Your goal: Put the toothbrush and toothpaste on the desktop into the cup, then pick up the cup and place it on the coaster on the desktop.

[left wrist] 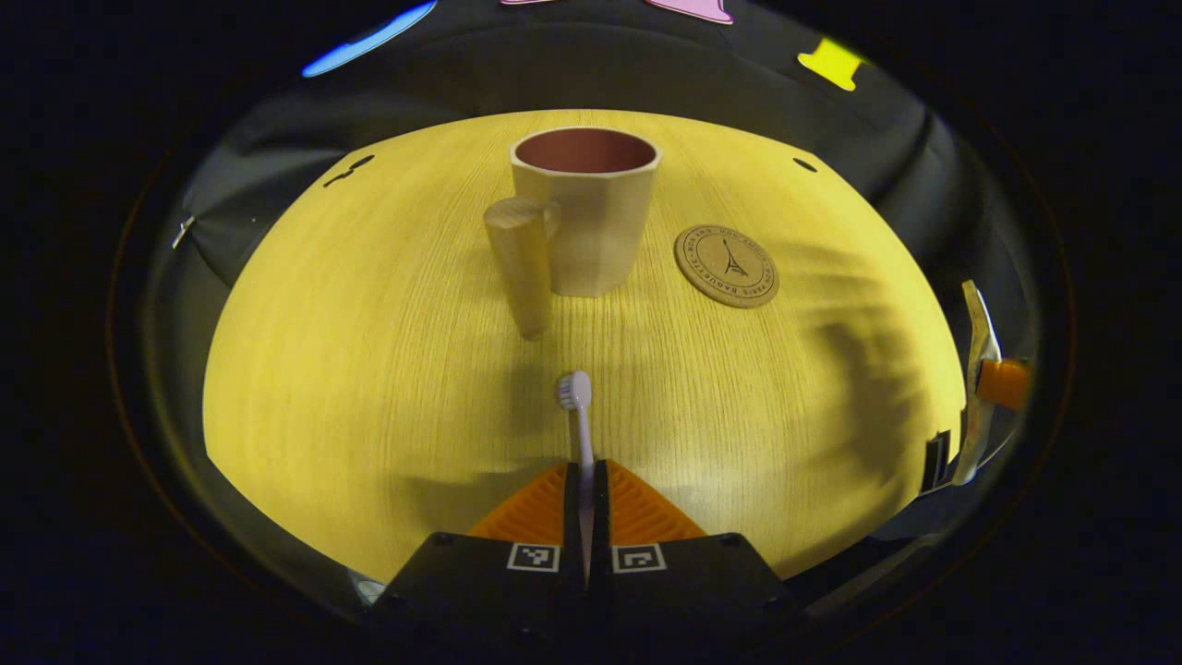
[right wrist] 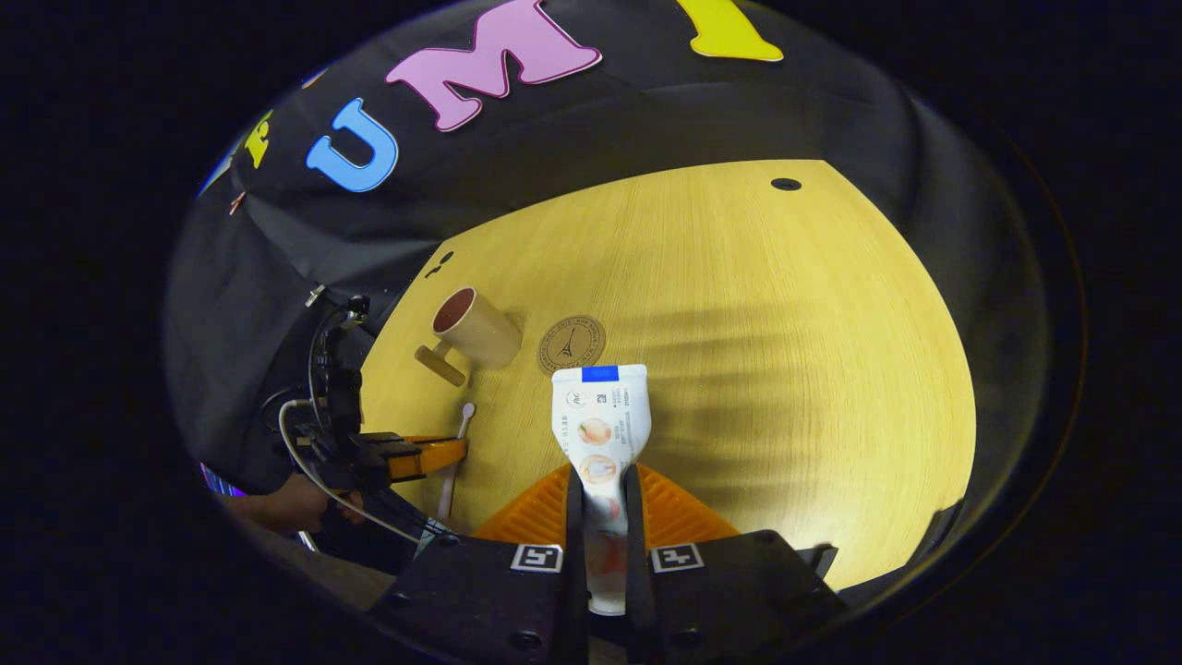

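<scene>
In the left gripper view my left gripper (left wrist: 585, 476) is shut on a white toothbrush (left wrist: 578, 416), its bristle head pointing toward the cup. The beige cup (left wrist: 585, 208), with a reddish inside and a wooden peg handle, stands upright ahead on the wooden desktop (left wrist: 369, 369). A round cork coaster (left wrist: 726, 265) lies just right of it. In the right gripper view my right gripper (right wrist: 604, 489) is shut on a white toothpaste tube (right wrist: 600, 425), held above the desktop (right wrist: 785, 369). The cup (right wrist: 477, 328), coaster (right wrist: 571, 344), toothbrush (right wrist: 456, 453) and left gripper (right wrist: 434, 454) lie to its left.
A hand (right wrist: 295, 503) holds the left gripper, with a cable looping by it at the desk's left edge. Part of the right gripper with the tube (left wrist: 979, 388) shows at the right edge. Black cloth wall rises behind the desk. Small dark holes (left wrist: 804, 164) mark the desktop's far side.
</scene>
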A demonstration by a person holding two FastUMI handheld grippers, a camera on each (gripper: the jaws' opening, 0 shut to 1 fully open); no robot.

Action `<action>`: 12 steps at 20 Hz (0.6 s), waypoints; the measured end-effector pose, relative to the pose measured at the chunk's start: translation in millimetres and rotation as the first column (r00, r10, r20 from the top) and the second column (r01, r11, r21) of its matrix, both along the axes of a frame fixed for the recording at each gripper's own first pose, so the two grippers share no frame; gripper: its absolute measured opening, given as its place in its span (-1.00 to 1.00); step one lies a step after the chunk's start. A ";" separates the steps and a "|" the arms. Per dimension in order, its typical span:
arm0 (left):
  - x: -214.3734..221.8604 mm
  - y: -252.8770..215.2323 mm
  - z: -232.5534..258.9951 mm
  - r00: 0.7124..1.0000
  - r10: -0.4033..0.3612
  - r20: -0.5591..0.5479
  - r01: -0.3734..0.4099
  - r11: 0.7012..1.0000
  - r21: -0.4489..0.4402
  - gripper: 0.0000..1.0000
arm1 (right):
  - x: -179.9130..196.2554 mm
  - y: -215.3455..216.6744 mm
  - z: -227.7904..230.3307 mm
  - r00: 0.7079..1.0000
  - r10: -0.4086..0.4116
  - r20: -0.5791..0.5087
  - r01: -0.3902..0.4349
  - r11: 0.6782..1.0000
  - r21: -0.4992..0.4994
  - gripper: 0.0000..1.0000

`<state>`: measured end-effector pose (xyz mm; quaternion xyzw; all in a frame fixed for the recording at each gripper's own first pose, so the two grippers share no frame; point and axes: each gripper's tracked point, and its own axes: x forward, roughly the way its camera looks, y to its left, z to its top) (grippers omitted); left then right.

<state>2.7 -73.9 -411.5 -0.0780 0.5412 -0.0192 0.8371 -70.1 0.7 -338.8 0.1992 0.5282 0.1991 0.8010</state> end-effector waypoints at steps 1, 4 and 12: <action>-0.6 1.9 1.0 1.000 0.008 0.007 -0.008 1.000 -0.026 -0.87 | -2.9 0.5 3.6 1.000 -0.010 0.009 0.010 1.000 -0.005 -0.60; -4.9 9.6 12.8 0.998 -0.001 0.067 0.006 0.997 -0.074 -0.87 | -8.3 7.2 18.2 0.998 -0.052 0.040 0.053 0.998 -0.016 -0.60; -16.5 22.7 108.2 0.945 -0.058 0.322 0.121 0.976 -0.181 -0.87 | 5.5 65.1 71.0 0.971 -0.125 0.203 0.123 0.992 0.022 -0.60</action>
